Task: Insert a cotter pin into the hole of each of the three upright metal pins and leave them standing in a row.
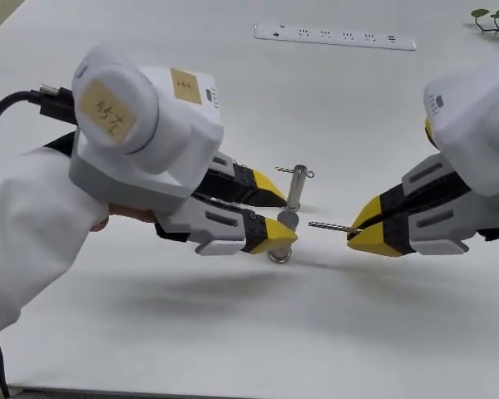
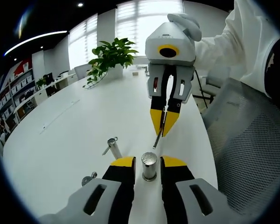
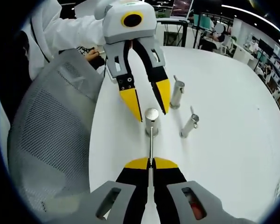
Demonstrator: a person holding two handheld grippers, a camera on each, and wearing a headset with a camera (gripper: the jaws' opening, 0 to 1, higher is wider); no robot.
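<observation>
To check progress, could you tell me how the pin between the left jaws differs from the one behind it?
The rear pin has a cotter pin through its top; the front pin has none. The left gripper brackets the front pin; the rear pin stands free. Both stand upright.

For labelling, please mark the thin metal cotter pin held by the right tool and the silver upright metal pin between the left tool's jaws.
thin metal cotter pin (image 3: 150,143): right gripper view, middle of its shaft.
silver upright metal pin (image 2: 149,170): left gripper view, its side wall below the cap.
</observation>
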